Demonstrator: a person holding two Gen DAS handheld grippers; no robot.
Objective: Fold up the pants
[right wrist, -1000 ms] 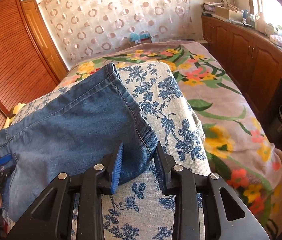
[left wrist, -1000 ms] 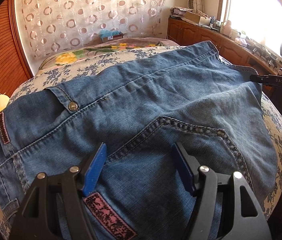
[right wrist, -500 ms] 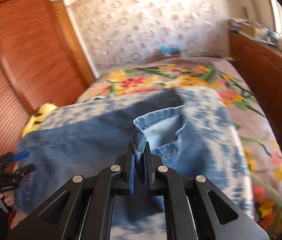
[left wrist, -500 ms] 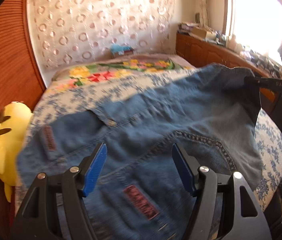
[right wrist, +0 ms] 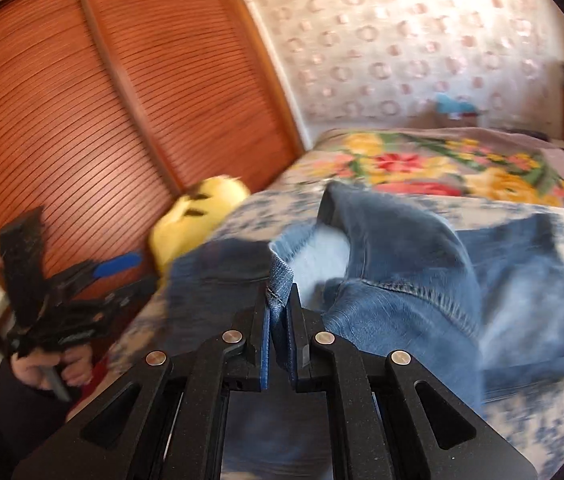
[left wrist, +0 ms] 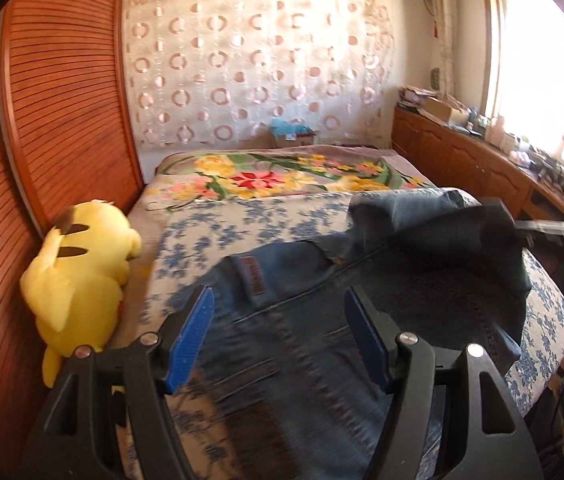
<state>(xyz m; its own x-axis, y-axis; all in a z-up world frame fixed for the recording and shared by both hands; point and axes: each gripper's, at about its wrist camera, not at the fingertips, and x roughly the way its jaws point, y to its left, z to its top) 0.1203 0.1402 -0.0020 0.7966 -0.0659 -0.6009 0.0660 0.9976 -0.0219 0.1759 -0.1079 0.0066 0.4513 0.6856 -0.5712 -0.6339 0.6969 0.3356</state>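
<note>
**A:** Bedroom scene: bed with a blue-flowered white cover (left wrist: 218, 236) fills mid-frame, a bright floral blanket (left wrist: 282, 176) behind it, slatted reddish wooden doors (left wrist: 50, 128) on the left side of both views. Where are the pants?

**B:** Blue denim jeans (left wrist: 290, 320) lie across the flowered cover, centre to lower right in the left wrist view. The hem end is lifted off the bed and doubled over the rest; heavy motion blur.

**A:** Right claw?

**B:** Right gripper (right wrist: 280, 320) has its blue pads (right wrist: 265, 344) pinched together on the jeans hem, bottom centre of its view.

**A:** Left?

**B:** Left gripper (left wrist: 278, 336) has its fingers spread wide, nothing between them, hovering over the waistband end. It also shows at the left edge of the right wrist view, held in a hand (right wrist: 48, 368).

**A:** Anything else?

**B:** Yellow plush toy (left wrist: 78, 280) lies at the left edge of the bed, against the doors.
</note>
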